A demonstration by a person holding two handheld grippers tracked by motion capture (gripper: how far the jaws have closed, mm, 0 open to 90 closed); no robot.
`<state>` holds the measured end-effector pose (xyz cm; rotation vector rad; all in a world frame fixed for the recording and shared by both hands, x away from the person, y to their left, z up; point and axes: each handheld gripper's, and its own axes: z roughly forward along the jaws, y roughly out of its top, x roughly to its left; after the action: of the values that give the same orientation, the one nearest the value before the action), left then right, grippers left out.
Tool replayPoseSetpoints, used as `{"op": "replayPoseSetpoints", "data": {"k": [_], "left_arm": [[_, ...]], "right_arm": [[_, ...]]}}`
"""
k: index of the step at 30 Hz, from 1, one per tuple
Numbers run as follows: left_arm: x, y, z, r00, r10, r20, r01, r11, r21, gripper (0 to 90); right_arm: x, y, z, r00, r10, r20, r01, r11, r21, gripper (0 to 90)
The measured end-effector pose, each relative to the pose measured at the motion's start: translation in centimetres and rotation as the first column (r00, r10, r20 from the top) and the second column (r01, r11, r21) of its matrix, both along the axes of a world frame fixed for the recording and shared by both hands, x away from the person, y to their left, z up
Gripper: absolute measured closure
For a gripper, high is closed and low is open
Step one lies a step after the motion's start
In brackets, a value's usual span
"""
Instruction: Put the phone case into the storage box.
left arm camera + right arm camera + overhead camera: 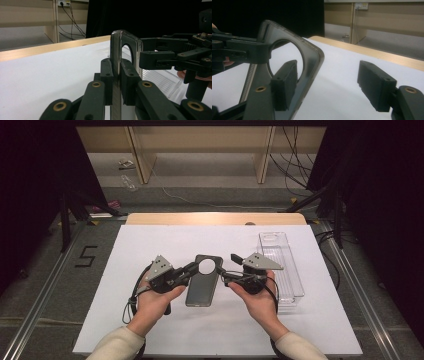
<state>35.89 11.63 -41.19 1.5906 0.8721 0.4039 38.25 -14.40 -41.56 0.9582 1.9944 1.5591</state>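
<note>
A dark, see-through phone case [200,290] with a round cut-out near its top lies over the middle of the white sheet [160,240]. My left gripper [192,269] is shut on the case's left edge beside the cut-out. In the left gripper view the case [115,47] stands edge-on between the clamped jaws [117,68]. My right gripper [229,268] is open at the case's right edge. In the right gripper view its jaws [329,83] straddle the case's rim [312,52], one pad in front of the case, the other well apart.
A clear plastic tray [285,265] lies on the sheet just right of my right hand. The wooden table edge [215,218] runs along the back. Shelving and cables stand on the floor beyond.
</note>
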Motion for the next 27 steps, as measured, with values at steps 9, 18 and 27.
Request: {"op": "replayPoseSetpoints", "data": {"k": [9, 18, 27], "left_arm": [[0.00, -0.04, 0.00, 1.0000, -0.001, 0.003, 0.001, 1.0000, 0.002, 81.4], [-0.01, -0.07, -0.05, 1.0000, 0.000, 0.004, 0.000, 1.0000, 0.005, 81.4], [-0.05, -0.19, -0.04, 1.0000, -0.002, 0.009, 0.002, 1.0000, 0.004, 81.3]], "right_arm": [[0.08, 0.14, -0.12, 0.9998, 0.013, -0.014, -0.013, 1.000, 0.004, 50.6], [0.05, 0.16, 0.00, 0.9994, 0.022, -0.027, -0.021, 0.999, 0.030, 66.0], [-0.08, 0.24, 0.07, 0.9987, 0.028, -0.042, -0.026, 0.999, 0.048, 76.5]]}}
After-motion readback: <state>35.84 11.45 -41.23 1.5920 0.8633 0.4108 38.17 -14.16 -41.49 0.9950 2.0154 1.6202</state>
